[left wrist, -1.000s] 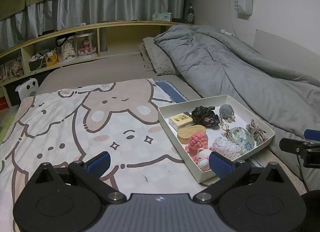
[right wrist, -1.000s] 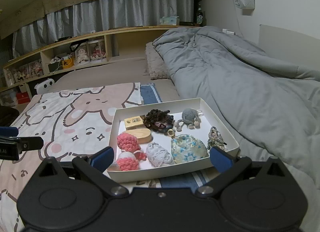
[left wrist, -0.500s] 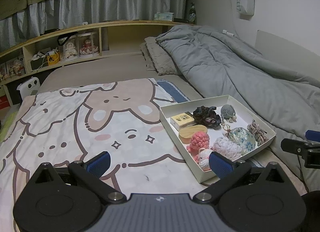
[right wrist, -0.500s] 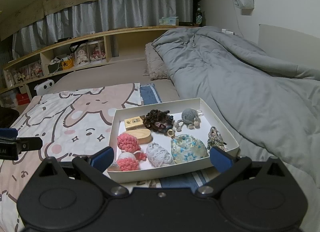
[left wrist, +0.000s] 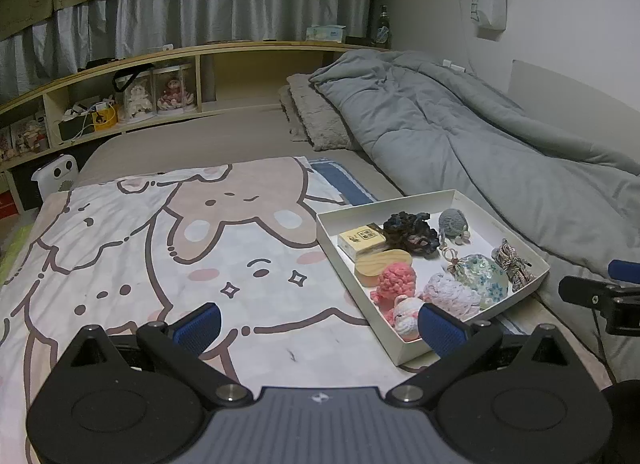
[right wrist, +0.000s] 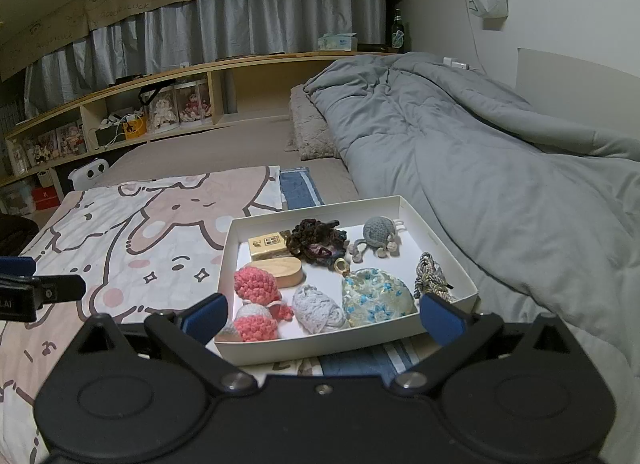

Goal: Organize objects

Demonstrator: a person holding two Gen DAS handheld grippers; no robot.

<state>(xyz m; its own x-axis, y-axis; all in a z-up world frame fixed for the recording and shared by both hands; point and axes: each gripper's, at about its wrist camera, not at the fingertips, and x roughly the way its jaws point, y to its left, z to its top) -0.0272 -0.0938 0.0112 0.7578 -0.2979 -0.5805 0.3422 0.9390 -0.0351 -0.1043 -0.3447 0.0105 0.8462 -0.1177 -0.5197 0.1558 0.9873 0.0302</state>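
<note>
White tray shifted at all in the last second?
No. The white tray sits at the same spot over the blue stripe of the blanket.

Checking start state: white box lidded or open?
Open. The white box has no lid on it; the pink crochet ball and floral pouch lie exposed inside.

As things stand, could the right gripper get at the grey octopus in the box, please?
Probably yes. The right gripper is open and empty, facing the open-topped box. The grey octopus lies uncovered near the far wall, so the fingers would have to pass over the nearer floral pouch.
</note>
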